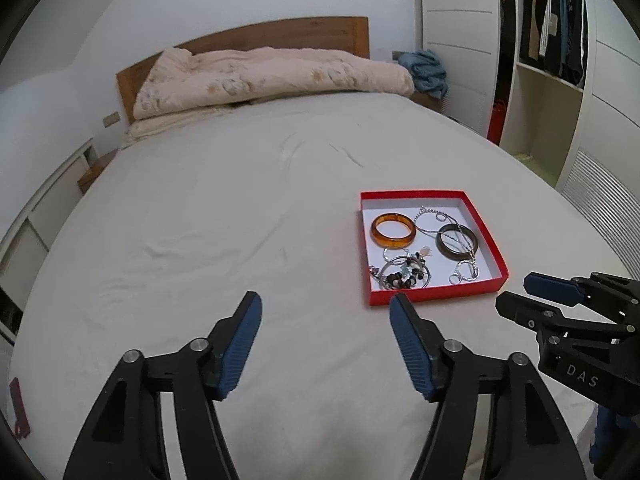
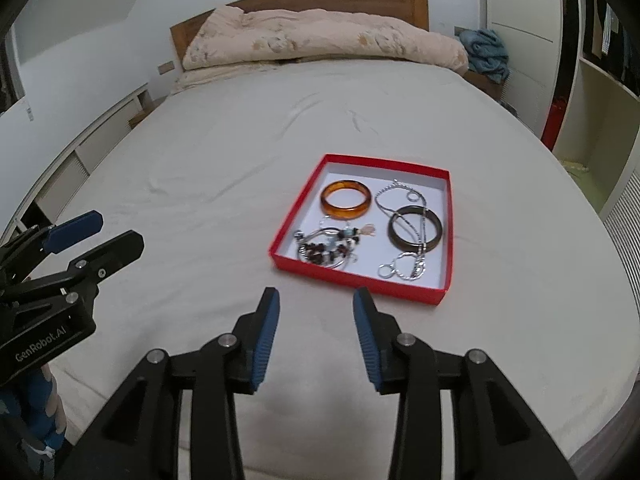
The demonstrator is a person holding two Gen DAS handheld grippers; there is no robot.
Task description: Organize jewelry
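Both tools, left tool [image 1: 326, 306] and right tool [image 2: 316, 300], spread wide, empty, near red box [image 2: 352, 276].

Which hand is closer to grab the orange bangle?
Probably the right gripper: the red box lies just ahead of its open fingers, with the orange bangle almost straight ahead. The left gripper faces bare sheet, the box off to its right.

We are viewing a red box [image 2: 352, 276] with a white interior, at right of centre in the frame. Inside we are seeing an amber-orange bangle [image 2: 345, 201], a dark olive-brown bangle [image 2: 416, 229], a silver chain [image 2: 408, 268] and dark beads [image 2: 320, 254]. The bedsheet [image 2: 220, 168] is showing pale grey; the quilt [image 2: 320, 40], upper centre, pale pink with faint brown floral print.
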